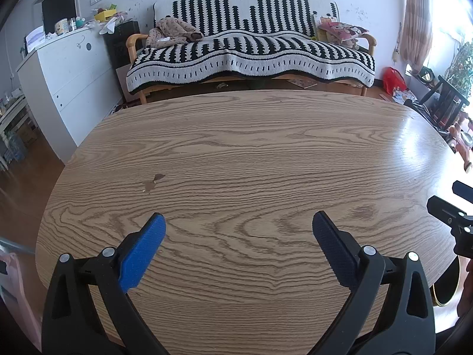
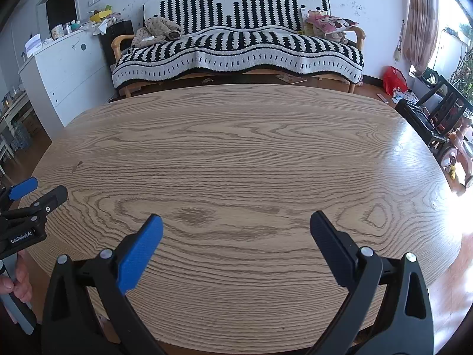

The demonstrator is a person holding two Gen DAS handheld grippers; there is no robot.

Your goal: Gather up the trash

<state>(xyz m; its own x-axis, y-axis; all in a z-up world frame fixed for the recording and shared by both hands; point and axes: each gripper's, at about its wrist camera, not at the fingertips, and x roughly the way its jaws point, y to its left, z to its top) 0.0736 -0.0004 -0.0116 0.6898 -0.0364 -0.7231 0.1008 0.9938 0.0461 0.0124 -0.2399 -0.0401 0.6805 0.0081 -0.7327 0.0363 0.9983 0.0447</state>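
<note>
left gripper (image 1: pixel 239 222): we hold it above the near edge of the table (image 1: pixel 251 148), jaws spread wide, nothing between them. We also see it from the right wrist view at the left edge (image 2: pixel 38 195), fingers apart.
right gripper (image 2: pixel 236 222): we hold it above the near edge too, jaws wide apart, gripping nothing. Its tip shows at the right edge of the left wrist view (image 1: pixel 452 204).
left hand (image 2: pixel 17 281): wrapped on the left gripper's handle, off the near-left corner.
table: oval wood-grain top; small chipped mark (image 1: pixel 153 182) toward the near-left part.
trash: we can't make out any on the tabletop in either view. Loose litter (image 2: pixel 400 94) lies on the floor past the far-right corner, too small to identify.
containers: red bag (image 2: pixel 394 80) on the floor beyond the far-right corner, contents not readable. Round dark gold-rimmed object (image 1: pixel 446 290) below the near-right edge; can't tell what it is or what's in it.
sofa (image 1: pixel 251 50): beyond the far edge, black-and-white cover; clothing (image 1: pixel 174 32) on its left end, cushion (image 1: pixel 343 29) on its right end.
cabinet (image 1: pixel 68 68): white, past the far-left corner, cluttered top.
</note>
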